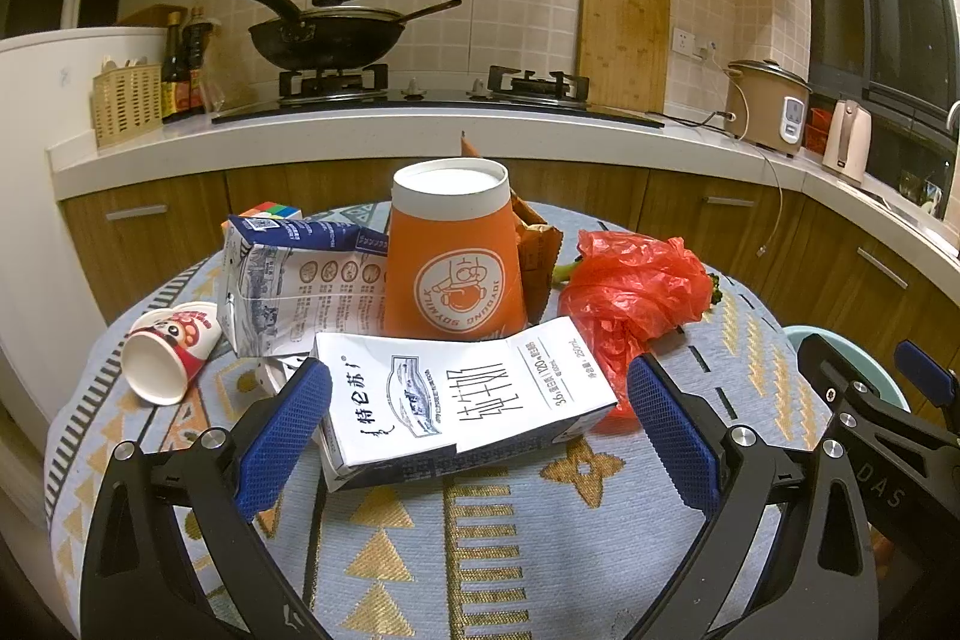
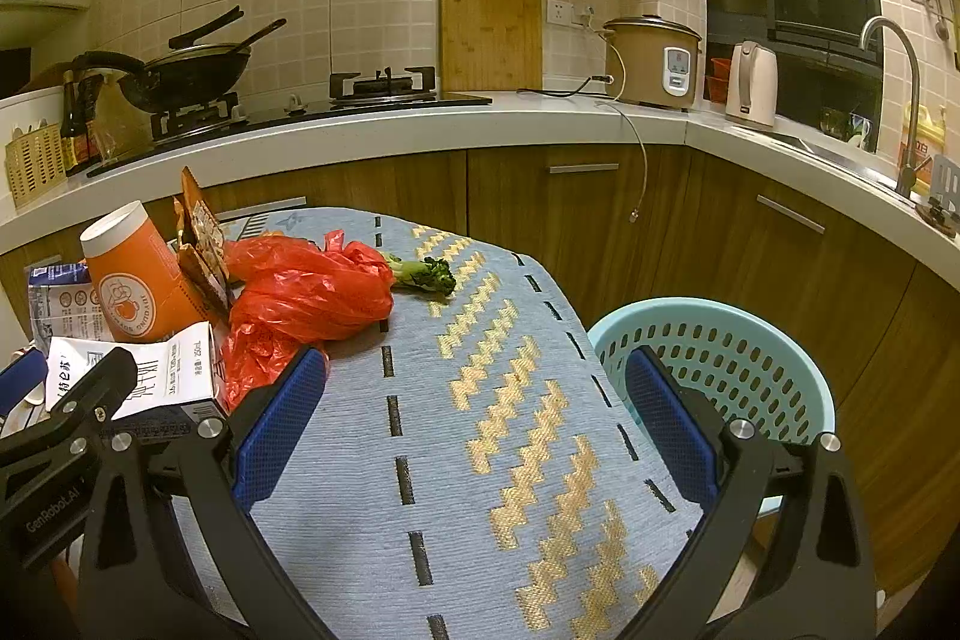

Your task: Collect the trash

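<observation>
Trash lies on a round table with a patterned cloth (image 1: 540,550). A flattened white milk carton (image 1: 462,394) lies between the wide-open fingers of my left gripper (image 1: 480,430), which does not hold it. Behind it stand an upside-down orange paper cup (image 1: 456,256), a second milk carton (image 1: 294,286), a small tipped paper cup (image 1: 168,352) and a crumpled red plastic bag (image 1: 630,292). My right gripper (image 2: 477,424) is open and empty over bare cloth (image 2: 510,460). The red bag (image 2: 306,298) and a broccoli stem (image 2: 426,274) lie ahead of it. A light blue basket (image 2: 750,370) stands beside the table at right.
A brown snack wrapper (image 2: 201,244) leans behind the orange cup. A colourful cube (image 1: 270,210) sits at the table's far left. Behind runs a kitchen counter (image 1: 420,130) with a stove, a wok (image 1: 324,34), a cutting board, a rice cooker (image 2: 654,61) and a kettle.
</observation>
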The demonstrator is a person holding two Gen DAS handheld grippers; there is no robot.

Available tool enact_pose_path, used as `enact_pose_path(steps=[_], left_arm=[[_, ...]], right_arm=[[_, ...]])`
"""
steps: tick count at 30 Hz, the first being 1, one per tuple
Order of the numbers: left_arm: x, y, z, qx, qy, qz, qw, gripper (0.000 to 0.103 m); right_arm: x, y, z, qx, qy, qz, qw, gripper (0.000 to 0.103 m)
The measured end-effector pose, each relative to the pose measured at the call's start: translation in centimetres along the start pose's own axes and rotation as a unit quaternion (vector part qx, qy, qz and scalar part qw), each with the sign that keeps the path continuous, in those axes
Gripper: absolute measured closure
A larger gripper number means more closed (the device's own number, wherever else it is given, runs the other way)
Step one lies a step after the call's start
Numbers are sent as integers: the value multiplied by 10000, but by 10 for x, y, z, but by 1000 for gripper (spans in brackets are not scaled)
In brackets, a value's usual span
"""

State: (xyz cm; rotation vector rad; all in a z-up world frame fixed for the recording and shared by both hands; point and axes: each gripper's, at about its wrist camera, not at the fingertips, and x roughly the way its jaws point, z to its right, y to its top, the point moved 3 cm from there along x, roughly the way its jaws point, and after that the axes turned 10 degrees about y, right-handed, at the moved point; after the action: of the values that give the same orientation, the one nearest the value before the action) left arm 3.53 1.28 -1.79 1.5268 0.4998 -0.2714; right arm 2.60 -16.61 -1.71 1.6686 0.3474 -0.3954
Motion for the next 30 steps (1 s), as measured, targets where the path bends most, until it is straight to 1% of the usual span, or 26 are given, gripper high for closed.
enact_pose_path(steps=[6,10,15,19,21,22,24,26,27,28,30], left_arm=[[1,0,0,-6,-5,9,10000,7],[0,1,-2,-94,-6,46,9999,7],[-10,-3,-8,-142,-65,95,9998,7],[-30,-7,-30,-186,-37,139,9997,7],[-33,-5,-45,-264,-23,50,9996,7],[-33,-2,-54,-286,-27,9,9996,7],[-28,7,-69,-238,78,-113,9996,8],[-15,21,-83,-221,3,-307,9993,8],[-8,28,-88,-172,-54,-404,9990,9],[0,35,-93,-96,-15,-434,9990,12],[14,46,-96,171,-12,-487,9987,12]], right_arm=[[0,0,0,3,7,-2,10000,8],[2,0,-1,-1,7,-47,10000,8],[2,1,-1,-15,41,-44,10000,8],[2,2,0,10,140,-51,9999,8],[4,2,2,33,200,-89,9998,8],[4,3,2,36,242,-102,9997,8],[4,7,0,-52,342,-136,9993,13],[4,13,-3,-220,410,-188,9987,21],[5,19,-6,-342,497,-233,9979,21],[7,22,-9,-400,600,-291,9970,22],[15,32,-15,-476,957,-509,9930,23]])
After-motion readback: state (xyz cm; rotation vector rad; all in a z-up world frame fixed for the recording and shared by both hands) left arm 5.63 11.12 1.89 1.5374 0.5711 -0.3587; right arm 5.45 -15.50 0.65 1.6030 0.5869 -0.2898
